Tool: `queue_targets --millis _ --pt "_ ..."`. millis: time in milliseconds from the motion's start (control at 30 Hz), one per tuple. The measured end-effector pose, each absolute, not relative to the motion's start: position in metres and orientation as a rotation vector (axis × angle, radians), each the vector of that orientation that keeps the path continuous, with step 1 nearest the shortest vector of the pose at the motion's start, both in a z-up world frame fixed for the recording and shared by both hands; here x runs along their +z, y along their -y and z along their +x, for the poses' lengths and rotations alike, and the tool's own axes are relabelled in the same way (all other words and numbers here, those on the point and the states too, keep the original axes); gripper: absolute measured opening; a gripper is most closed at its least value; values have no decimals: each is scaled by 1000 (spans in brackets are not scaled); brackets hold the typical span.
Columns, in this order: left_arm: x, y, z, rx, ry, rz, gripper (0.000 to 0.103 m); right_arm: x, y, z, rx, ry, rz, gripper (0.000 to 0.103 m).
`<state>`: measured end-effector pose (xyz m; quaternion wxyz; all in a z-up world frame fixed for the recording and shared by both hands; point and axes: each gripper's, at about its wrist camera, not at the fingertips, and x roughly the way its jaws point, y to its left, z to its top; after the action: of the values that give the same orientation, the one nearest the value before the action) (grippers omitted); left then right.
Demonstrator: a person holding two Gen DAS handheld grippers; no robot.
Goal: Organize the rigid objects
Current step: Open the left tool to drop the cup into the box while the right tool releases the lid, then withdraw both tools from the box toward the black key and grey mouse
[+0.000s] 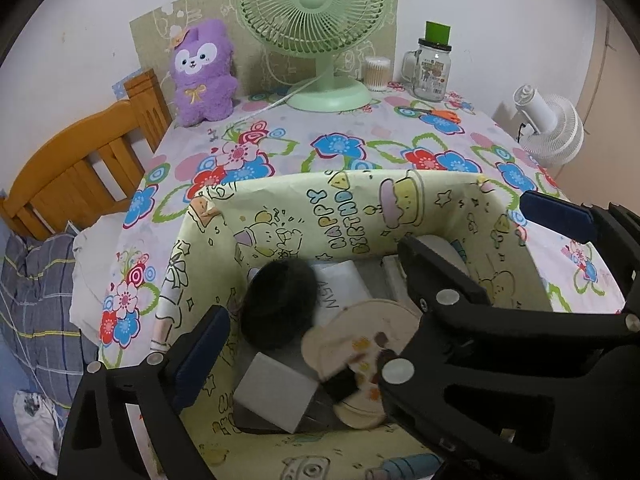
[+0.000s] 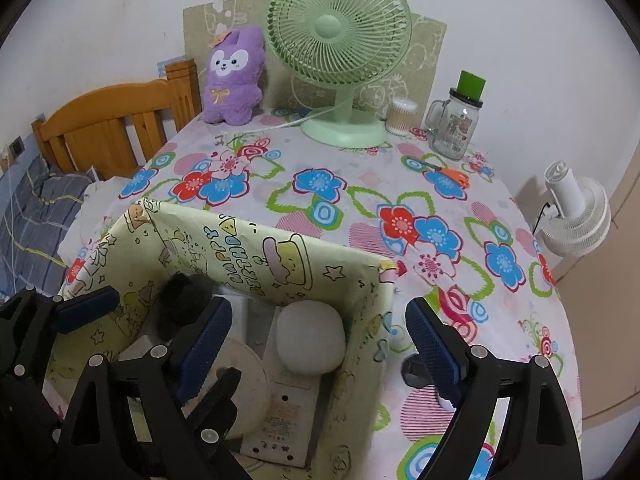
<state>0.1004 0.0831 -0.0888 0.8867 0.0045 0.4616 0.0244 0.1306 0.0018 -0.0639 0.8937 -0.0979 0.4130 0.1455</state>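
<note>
A box wrapped in yellow birthday paper stands open on the floral tablecloth. Inside lie a black fuzzy round thing, a grey block, a blurred beige disc, a white rounded lump and a flat white board. My left gripper hangs open over the box; the right gripper's black frame hides its right finger. My right gripper is open and straddles the box's right wall, left finger inside, right finger outside.
At the table's back stand a purple plush, a green fan, a cotton swab tub and a glass jar. Orange scissors lie near the jar. A white fan sits off the right edge, a wooden headboard on the left.
</note>
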Motion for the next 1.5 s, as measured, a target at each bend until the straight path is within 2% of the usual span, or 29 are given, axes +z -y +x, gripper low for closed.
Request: queue_targets --millis 200,1500 --pt "-80 -75 94 45 -932 -1 97 -54 14 121 279 -825 -188 94" --pt "-31 11 61 30 -804 8 99 -6 118 83 228 -726 -94 96"
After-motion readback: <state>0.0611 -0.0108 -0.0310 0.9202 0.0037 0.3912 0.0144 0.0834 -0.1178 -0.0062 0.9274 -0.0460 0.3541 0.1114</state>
